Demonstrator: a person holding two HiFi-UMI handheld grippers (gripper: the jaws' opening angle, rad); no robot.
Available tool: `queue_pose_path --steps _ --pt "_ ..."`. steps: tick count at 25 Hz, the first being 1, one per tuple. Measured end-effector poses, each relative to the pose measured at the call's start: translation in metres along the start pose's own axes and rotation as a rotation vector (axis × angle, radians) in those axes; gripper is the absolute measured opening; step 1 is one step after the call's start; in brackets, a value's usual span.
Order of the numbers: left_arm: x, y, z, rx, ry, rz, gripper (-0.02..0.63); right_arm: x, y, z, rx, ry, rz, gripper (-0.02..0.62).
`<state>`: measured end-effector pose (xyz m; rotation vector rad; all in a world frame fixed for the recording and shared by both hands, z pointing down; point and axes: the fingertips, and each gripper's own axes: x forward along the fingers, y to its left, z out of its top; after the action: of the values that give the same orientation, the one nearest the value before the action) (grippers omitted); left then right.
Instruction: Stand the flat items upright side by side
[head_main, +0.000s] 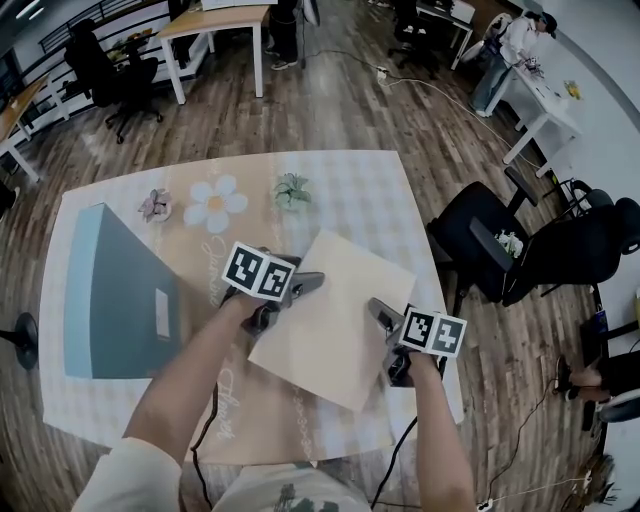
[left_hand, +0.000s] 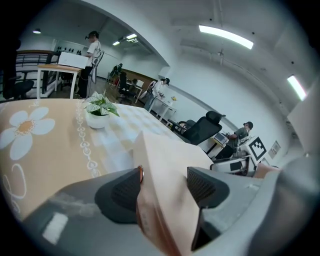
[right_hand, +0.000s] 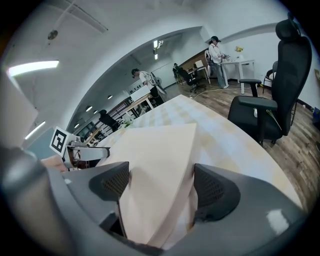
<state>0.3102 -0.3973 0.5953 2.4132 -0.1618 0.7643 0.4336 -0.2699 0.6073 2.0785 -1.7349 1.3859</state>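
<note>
Bridging left tool (head_main: 308, 284), right tool (head_main: 380, 312) lies tan book (head_main: 335, 325).

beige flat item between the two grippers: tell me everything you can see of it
The beige flat item is a plain, matte, rectangular slab, like a thin book or board, with no print visible. It sits tilted over the table, turned diagonally in the head view. The left gripper has one side of it between its wide-spread jaws, the right gripper the opposite side. Whether the pads press on it is unclear.
</note>
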Motion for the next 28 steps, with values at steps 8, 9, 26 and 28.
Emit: queue_pose_path --steps 8,9,26,28 --pt "-0.024 -0.012 0.013 0.067 -0.042 0.067 0.282 -0.014 0.017 0.012 -0.069 -0.047 0.011 0.376" --pt "-0.030 -0.015 0.016 0.069 -0.061 0.079 0.281 -0.019 0.022 0.016 -0.091 -0.063 0.013 0.371" --pt "-0.202 -0.063 0.015 0.065 -0.372 0.461 0.267 -0.086 0.166 0.058 -0.557 -0.297 0.219 0.327" --pt "-0.219 -0.070 0.011 0.074 -0.395 0.501 0.267 -0.095 0.178 0.055 -0.592 -0.320 0.235 0.324"
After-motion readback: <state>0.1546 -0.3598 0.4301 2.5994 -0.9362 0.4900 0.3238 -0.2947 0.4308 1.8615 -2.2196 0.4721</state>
